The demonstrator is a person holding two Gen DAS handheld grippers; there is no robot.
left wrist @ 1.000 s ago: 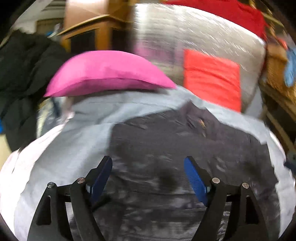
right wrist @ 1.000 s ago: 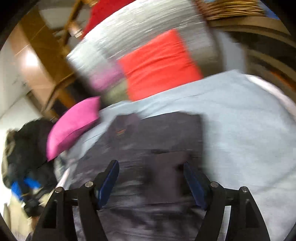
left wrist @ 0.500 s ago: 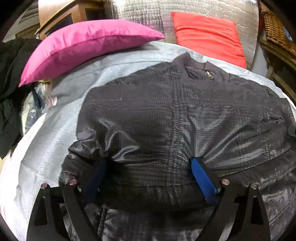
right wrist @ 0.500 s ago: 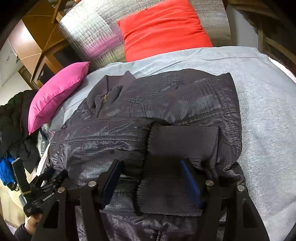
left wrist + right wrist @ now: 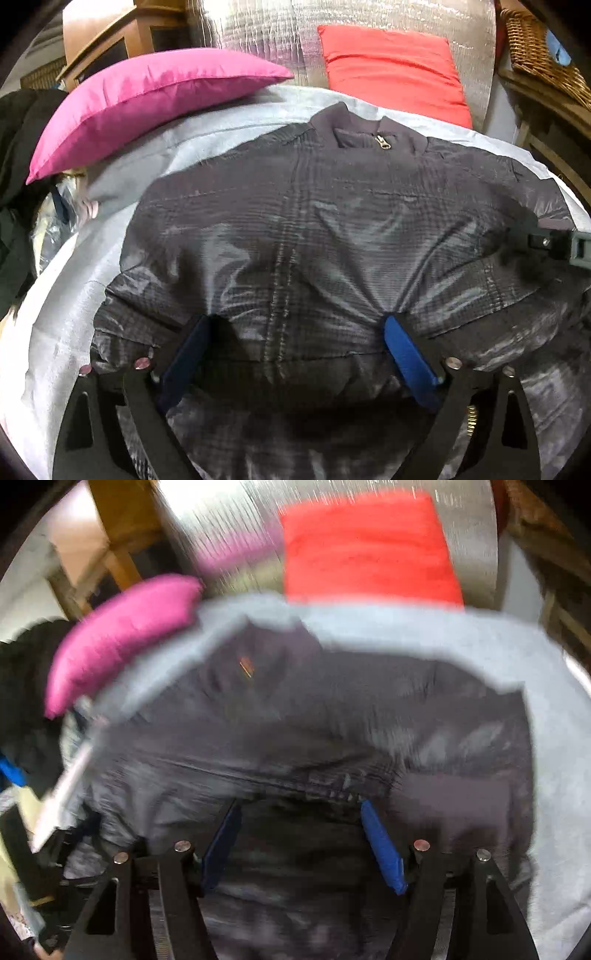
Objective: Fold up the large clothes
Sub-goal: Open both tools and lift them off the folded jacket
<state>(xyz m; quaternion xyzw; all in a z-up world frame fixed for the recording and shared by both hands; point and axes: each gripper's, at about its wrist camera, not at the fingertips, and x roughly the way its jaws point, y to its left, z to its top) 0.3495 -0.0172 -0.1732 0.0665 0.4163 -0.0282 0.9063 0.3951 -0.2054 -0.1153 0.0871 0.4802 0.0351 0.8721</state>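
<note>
Dark jacket (image 5: 332, 240), brass zip pull (image 5: 380, 142)

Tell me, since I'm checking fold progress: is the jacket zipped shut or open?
Zipped shut: the jacket lies front-up, its zipper pull sitting at the collar.

Both rigs look the same: the left gripper (image 5: 295, 345) has chunky matte-black plastic arms with cut-out slots, round silver screw heads on top and bright blue pads (image 5: 408, 360) lining the fingers. The right gripper (image 5: 301, 836) matches, blue pads (image 5: 382, 847) and all.
</note>
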